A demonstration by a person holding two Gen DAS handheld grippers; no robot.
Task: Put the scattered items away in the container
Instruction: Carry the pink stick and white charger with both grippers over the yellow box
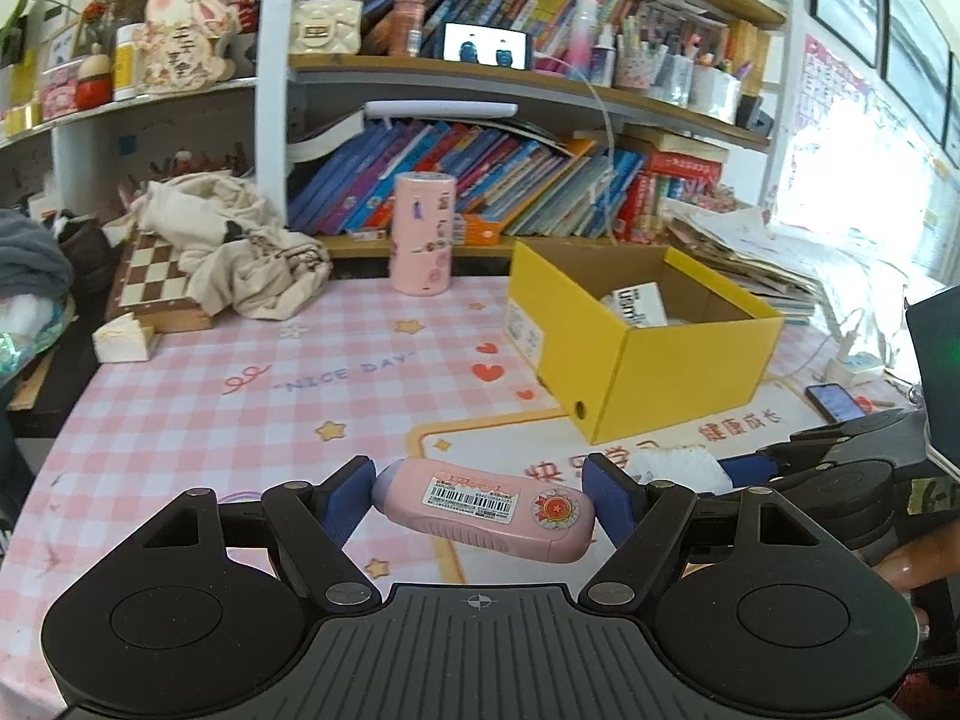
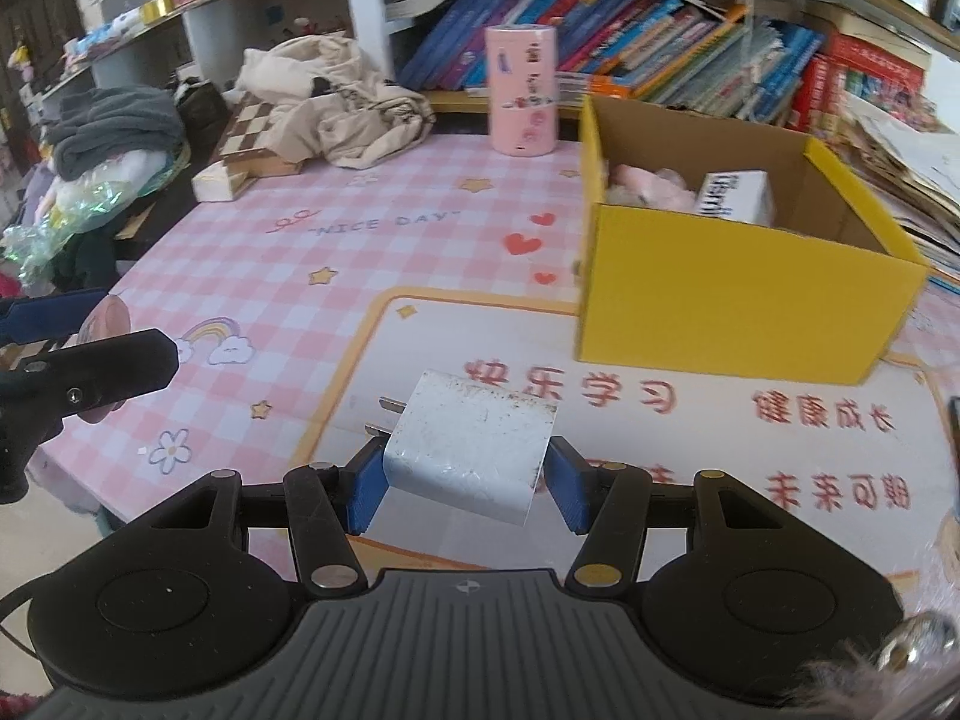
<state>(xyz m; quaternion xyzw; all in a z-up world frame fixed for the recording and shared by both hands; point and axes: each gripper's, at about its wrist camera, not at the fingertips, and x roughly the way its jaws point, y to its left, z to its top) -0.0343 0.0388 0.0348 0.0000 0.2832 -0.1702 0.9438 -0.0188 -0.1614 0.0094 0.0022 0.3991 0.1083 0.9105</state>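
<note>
Left gripper (image 1: 483,495) has its blue pads clamped on both ends of a pink correction-tape dispenser (image 1: 486,510), so the thing sits crosswise right between the fingers, barcode sticker facing up, lifted a bit above the pink checkered table mat (image 1: 240,396). Right gripper (image 2: 468,480) is doing the same deal with a scuffed white charger plug (image 2: 474,450), squeezed between its pads with the prongs poking out to the left, hanging over the mat's yellow-bordered panel. Both items are on the near side of the yellow cardboard box (image 2: 738,300), which sits further back and to the right of them on the mat. In the box there's already a small white carton (image 2: 735,198) with dark lettering and something pale pink (image 2: 654,186) that I can't make out. Behind the box, to its left, a pink cylinder (image 1: 423,234) stands upright, and further left a crumpled beige cloth (image 1: 240,246) is piled over a chessboard (image 1: 153,282). A bookshelf (image 1: 480,180) is behind everything.
</note>
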